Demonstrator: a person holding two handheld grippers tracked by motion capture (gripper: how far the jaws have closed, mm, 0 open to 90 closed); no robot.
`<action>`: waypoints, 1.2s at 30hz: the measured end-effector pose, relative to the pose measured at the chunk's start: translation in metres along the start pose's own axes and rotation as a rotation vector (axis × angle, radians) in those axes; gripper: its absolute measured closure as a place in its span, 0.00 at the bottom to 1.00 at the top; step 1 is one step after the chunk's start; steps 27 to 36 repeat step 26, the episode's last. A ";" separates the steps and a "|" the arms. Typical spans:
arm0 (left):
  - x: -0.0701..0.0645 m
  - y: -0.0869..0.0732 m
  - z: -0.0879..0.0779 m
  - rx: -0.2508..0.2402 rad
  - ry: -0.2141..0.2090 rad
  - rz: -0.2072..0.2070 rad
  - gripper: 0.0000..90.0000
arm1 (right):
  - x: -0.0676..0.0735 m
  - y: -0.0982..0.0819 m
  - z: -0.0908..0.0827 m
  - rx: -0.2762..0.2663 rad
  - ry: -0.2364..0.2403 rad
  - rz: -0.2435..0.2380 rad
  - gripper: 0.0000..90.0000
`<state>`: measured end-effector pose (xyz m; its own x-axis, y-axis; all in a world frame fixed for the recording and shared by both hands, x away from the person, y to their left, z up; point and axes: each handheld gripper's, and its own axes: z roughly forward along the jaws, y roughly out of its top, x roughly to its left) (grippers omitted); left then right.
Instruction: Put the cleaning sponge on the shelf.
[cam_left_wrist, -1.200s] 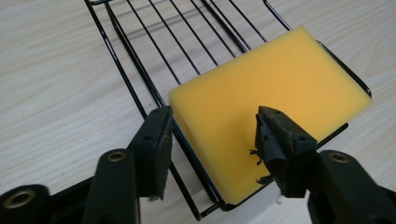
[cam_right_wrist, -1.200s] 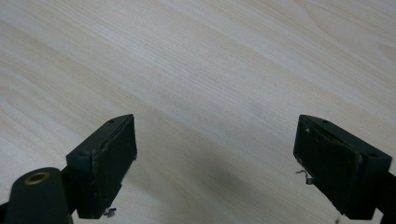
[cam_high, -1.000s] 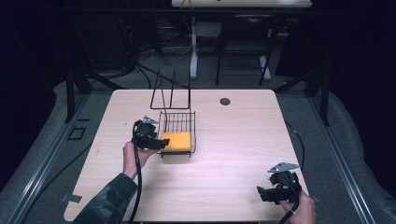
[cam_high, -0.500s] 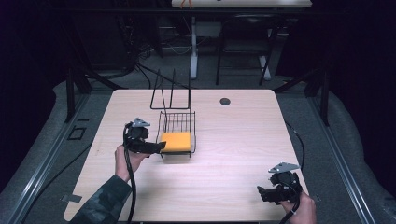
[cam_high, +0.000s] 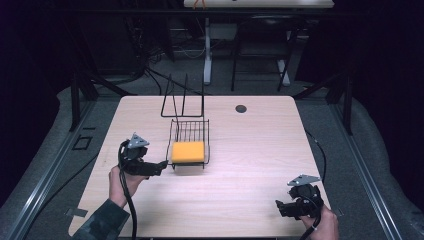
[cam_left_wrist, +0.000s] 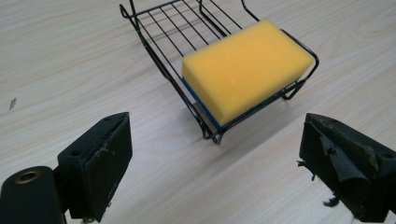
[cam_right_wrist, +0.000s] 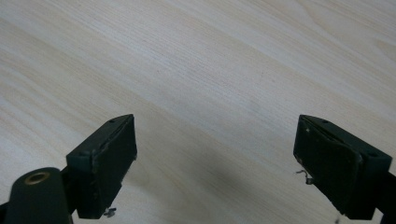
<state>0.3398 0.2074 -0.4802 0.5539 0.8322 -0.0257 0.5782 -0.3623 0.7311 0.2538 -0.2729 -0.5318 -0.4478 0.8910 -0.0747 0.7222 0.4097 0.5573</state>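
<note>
A yellow sponge (cam_high: 188, 151) lies in a black wire basket (cam_high: 190, 131) near the middle of the table (cam_high: 250, 150), the left gripper (cam_high: 159, 167) just beside the basket's left side with jaws wide and empty, and the right gripper (cam_high: 278, 207) at the near right corner, jaws wide over bare wood.

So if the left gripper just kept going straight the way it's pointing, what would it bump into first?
Probably the black wire basket. The left gripper is open and aimed at the basket's near corner, with the yellow sponge lying just behind that rim.
</note>
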 end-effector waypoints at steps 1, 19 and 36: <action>-0.001 -0.002 -0.001 0.004 -0.001 -0.003 0.10 | 0.000 0.000 0.000 0.001 0.002 0.001 0.14; -0.009 -0.055 0.002 0.187 -0.037 0.031 0.00 | 0.001 0.000 0.002 0.011 -0.002 -0.020 0.14; -0.010 -0.054 0.011 0.199 -0.056 0.052 0.00 | 0.002 0.000 0.002 0.011 -0.001 -0.027 0.14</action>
